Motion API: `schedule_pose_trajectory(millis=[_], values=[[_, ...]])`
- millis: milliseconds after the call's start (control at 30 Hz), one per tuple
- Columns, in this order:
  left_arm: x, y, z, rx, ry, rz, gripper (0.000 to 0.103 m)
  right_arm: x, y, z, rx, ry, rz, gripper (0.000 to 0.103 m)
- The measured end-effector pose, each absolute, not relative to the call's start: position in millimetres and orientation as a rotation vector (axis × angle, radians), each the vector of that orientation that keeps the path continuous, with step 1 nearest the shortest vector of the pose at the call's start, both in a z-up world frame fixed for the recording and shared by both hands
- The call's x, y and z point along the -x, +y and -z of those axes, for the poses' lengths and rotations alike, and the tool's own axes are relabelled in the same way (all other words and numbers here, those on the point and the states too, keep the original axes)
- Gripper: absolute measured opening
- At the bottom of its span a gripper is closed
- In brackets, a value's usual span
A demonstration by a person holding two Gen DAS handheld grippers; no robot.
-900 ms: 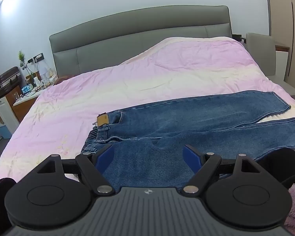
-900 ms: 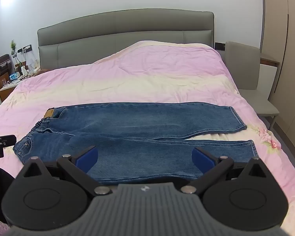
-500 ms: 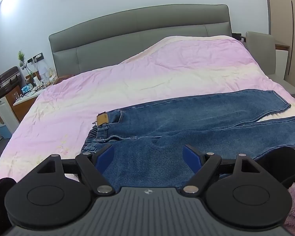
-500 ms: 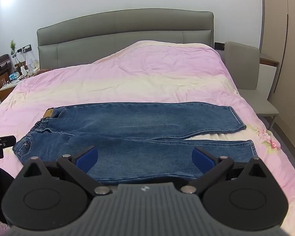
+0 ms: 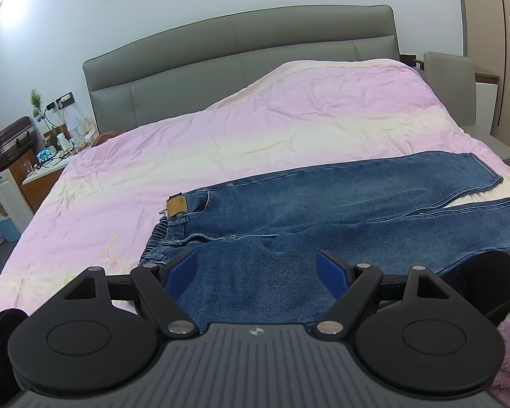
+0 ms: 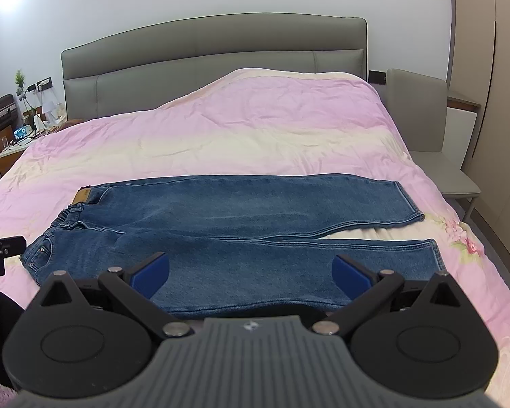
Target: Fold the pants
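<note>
Blue jeans [image 5: 323, 210] lie flat across the near part of a pink bed [image 5: 289, 129], waist with a tan label to the left, both legs running right and slightly apart at the hems. They also show in the right wrist view [image 6: 227, 224]. My left gripper [image 5: 256, 268] is open and empty, above the seat of the jeans near the waist. My right gripper [image 6: 251, 272] is open and empty, above the near leg. Neither touches the cloth.
A grey padded headboard [image 6: 214, 57] stands at the back. A grey chair [image 6: 425, 129] is right of the bed. A cluttered nightstand [image 5: 51, 156] and a suitcase [image 5: 6, 139] are at the left. The bed's near edge lies under the grippers.
Both grippers have barely shifted; the views are almost the same. The jeans have not moved.
</note>
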State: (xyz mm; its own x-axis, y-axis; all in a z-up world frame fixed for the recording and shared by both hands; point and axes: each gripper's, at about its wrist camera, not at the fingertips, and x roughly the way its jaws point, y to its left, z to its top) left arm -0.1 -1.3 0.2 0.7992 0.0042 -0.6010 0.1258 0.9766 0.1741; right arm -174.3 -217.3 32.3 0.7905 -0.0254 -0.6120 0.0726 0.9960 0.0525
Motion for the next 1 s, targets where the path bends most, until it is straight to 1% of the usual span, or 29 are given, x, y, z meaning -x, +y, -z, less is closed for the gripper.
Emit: schedule_pose_trajectory(millis=[1000], values=[[2.3, -3.0, 3.6, -0.215, 0.646, 0.064, 0.093, 171.2, -219.7, -31.6, -0.094, 0.668, 0.057, 0.098]])
